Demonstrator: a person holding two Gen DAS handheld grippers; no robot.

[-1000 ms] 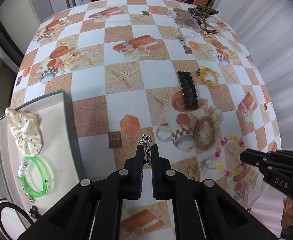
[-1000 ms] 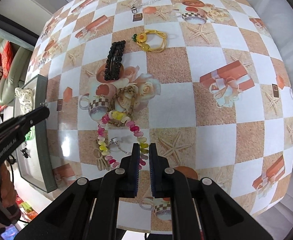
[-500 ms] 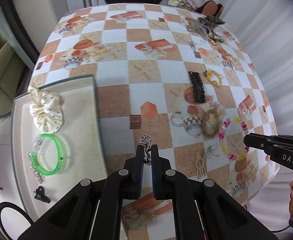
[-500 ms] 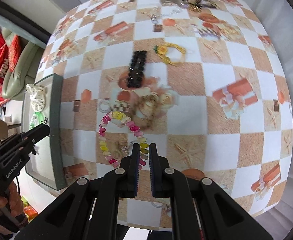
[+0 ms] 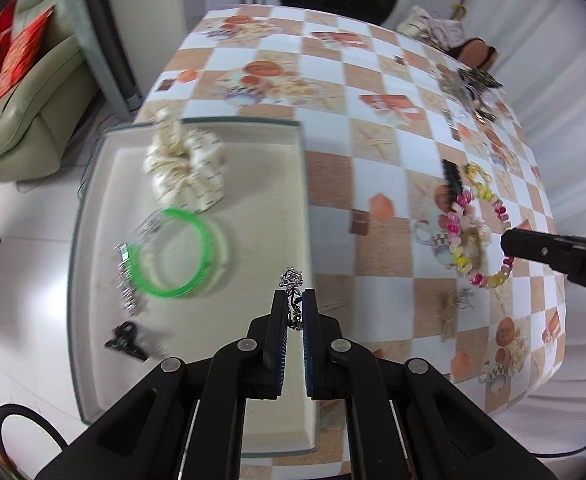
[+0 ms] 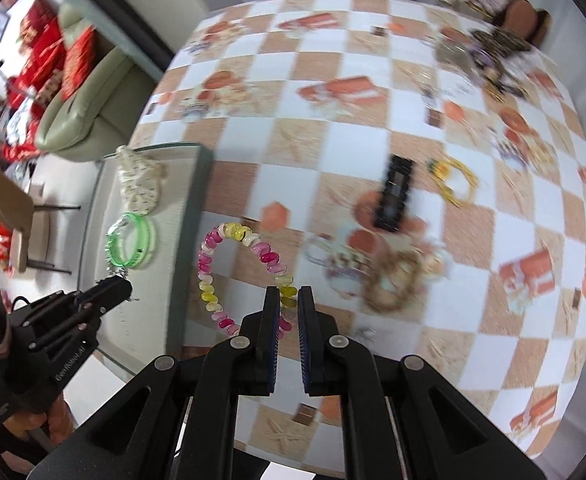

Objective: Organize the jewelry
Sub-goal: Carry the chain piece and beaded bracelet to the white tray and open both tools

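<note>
a checkered tablecloth (image 5: 377,128) fills the upper frame, a grey tray (image 5: 93,240) at left holding a cream scrunchie (image 5: 185,172) and green bangle (image 5: 173,256). left gripper (image 5: 294,300) pinches a silver filigree ring (image 5: 291,280) over the tray's right edge at centre; right gripper (image 6: 289,298) clamps a pink-and-yellow bead bracelet (image 6: 237,272), lifted at centre-left.
</note>
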